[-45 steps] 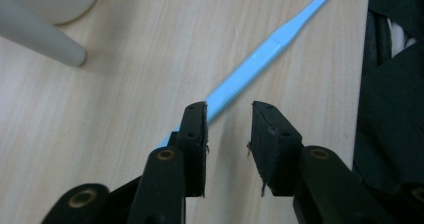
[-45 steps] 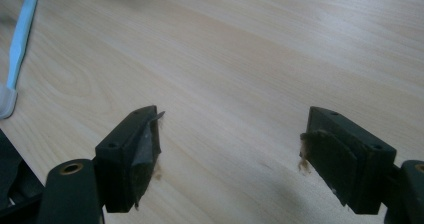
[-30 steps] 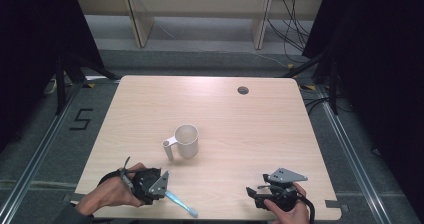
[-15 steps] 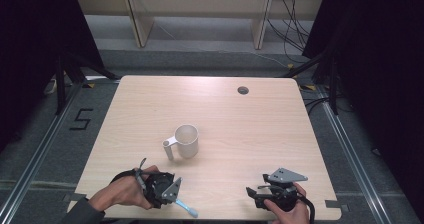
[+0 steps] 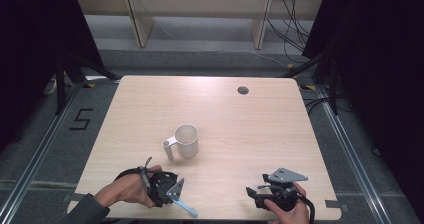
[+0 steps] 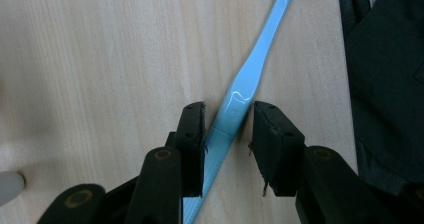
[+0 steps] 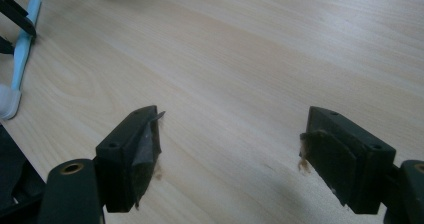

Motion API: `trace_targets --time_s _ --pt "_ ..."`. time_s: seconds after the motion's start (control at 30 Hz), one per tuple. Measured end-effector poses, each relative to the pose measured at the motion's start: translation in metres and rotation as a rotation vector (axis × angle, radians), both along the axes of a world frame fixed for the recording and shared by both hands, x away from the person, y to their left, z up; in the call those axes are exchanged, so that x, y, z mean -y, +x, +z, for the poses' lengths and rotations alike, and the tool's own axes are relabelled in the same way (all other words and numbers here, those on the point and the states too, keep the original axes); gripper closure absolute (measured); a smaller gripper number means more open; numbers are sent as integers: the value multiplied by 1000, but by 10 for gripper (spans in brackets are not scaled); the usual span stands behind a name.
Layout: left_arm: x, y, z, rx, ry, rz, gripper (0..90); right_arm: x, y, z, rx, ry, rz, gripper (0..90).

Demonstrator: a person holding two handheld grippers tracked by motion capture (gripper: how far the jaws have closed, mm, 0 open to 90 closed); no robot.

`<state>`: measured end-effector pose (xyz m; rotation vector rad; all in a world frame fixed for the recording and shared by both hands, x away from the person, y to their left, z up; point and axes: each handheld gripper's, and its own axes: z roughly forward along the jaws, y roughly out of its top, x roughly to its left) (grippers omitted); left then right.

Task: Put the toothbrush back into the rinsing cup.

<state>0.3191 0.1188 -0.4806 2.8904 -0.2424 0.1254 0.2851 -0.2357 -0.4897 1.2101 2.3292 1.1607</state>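
Note:
A light-blue toothbrush [image 5: 187, 210] lies flat near the table's front edge, left of centre. My left gripper [image 5: 175, 198] points down over it. In the left gripper view the toothbrush handle [image 6: 245, 79] runs between the two jaws of the left gripper [image 6: 227, 119]. The jaws have just been closing, and a thin gap still shows on each side of the handle. My right gripper [image 5: 252, 194] rests at the front right. In its own view the right gripper [image 7: 230, 134] stands wide open over bare wood, with the toothbrush [image 7: 22, 49] far to its left.
A white mug [image 5: 186, 141] stands upright mid-table, its handle pointing to the left. A round cable hole [image 5: 243, 90] sits near the far edge of the wooden table [image 5: 280, 134]. Dark floor and shelving lie beyond the table.
The left hand has shifted a little to the right and settled over the toothbrush, and its jaws have narrowed around the handle. The right gripper has not moved.

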Motion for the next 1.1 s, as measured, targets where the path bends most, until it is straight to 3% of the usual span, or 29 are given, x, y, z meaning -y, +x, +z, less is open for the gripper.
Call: trace_targets --time_s 0.13,0.17,0.2,0.27,0.3,0.33,0.4,0.43,0.5,0.57,0.7,0.9,1.03,1.07,1.1 --pt "3 -1 -1 -33 -2 14 680 0 0 0 -1 2 0 235" --pt "5 2 1 -32 35 -15 689 0 0 0 -1 3 1 235" --pt "6 1 -1 -54 14 12 700 0 0 0 -1 3 1 235" --pt "6 1 -1 -64 17 13 718 0 0 0 -3 4 0 235" --pt "7 4 1 -59 45 -10 718 -1 -1 1 -15 3 -9 235" --pt "7 4 -1 -87 23 22 724 -1 -1 1 -13 3 -8 235" --pt "7 7 1 -83 47 2 733 0 -1 1 -13 3 -8 235" --pt "8 6 -1 -109 29 36 745 -1 -1 1 -18 4 -9 235" --pt "8 6 -1 -111 35 39 754 -1 -1 1 -14 4 -9 235" --pt "10 8 1 -102 70 25 764 -1 -1 1 -14 5 -8 235" --pt "13 9 1 -117 85 66 768 -1 -1 1 -11 2 -12 235" --pt "19 6 1 -97 118 106 770 -1 -1 1 -13 3 -12 235" --pt "19 6 1 -103 116 129 775 -1 -1 1 -18 -4 -9 235" --pt "19 6 1 -105 112 138 777 -2 -3 1 -38 11 -16 235" --pt "18 6 1 -111 103 147 777 -1 -1 1 -16 -1 -8 235"
